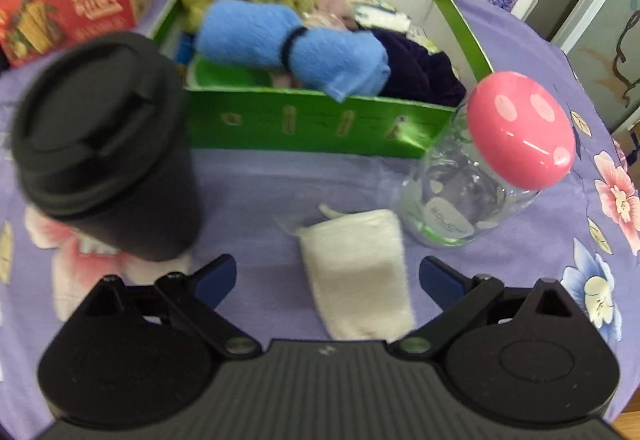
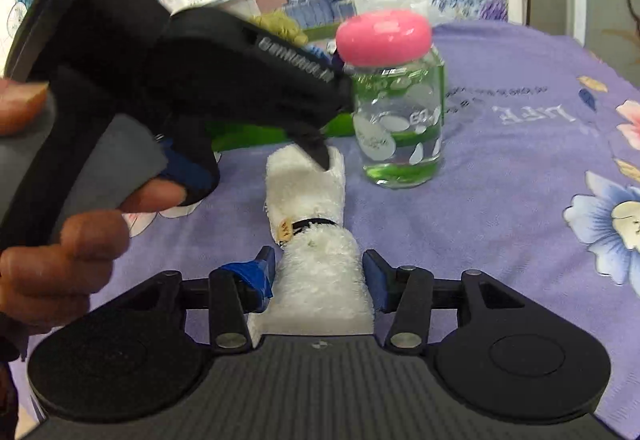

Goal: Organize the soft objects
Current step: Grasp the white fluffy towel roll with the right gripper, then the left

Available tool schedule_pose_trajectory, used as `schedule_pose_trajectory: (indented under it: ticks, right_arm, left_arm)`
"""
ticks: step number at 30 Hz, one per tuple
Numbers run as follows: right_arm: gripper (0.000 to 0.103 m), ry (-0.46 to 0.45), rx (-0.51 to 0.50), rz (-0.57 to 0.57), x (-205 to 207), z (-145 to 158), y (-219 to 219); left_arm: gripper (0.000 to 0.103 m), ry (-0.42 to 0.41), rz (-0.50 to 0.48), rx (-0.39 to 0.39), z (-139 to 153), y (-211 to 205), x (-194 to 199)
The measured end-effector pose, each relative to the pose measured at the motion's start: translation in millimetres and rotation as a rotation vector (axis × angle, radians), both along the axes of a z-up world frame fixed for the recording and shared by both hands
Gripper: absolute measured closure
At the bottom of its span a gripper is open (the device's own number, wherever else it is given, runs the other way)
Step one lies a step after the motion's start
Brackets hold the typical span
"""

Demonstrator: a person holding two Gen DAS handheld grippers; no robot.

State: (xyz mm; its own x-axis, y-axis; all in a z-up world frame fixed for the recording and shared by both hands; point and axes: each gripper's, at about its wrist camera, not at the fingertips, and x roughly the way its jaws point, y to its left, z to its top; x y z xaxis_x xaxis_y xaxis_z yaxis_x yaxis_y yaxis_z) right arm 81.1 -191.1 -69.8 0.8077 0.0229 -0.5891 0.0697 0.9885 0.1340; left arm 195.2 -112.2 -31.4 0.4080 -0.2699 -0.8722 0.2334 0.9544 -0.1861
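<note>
Right claw (image 2: 319, 276): pads closed onto the near end of the white towel roll (image 2: 316, 240), which lies on the worktop (image 2: 500, 176).
Left claw (image 1: 328, 280): spread wide, gripping nothing, over the roll's far end.
Done: beyond both claws, green box (image 1: 312, 124) already holds blue roll (image 1: 288, 40) and other soft pieces.
Left: seemingly just the white roll.

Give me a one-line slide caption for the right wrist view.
Right hand-held gripper closes around a white rolled towel beside a pink-lidded glass jar on the floral tablecloth.
</note>
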Motion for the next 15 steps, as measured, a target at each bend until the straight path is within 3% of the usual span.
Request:
schedule_pose_trajectory:
  ticks: [4, 9, 15]
  right_arm:
    - [0.071, 0.030, -0.006, 0.001, 12, -8, 3]
    - [0.070, -0.013, 0.024, 0.004, 7, -17, -5]
    - [0.069, -0.018, 0.009, -0.005, 9, -19, -1]
  left_arm:
    - [0.004, 0.026, -0.028, 0.050, -13, -16, 7]
    - [0.004, 0.079, -0.040, 0.032, -23, -18, 17]
    - [0.004, 0.078, -0.098, 0.157, -29, -34, 20]
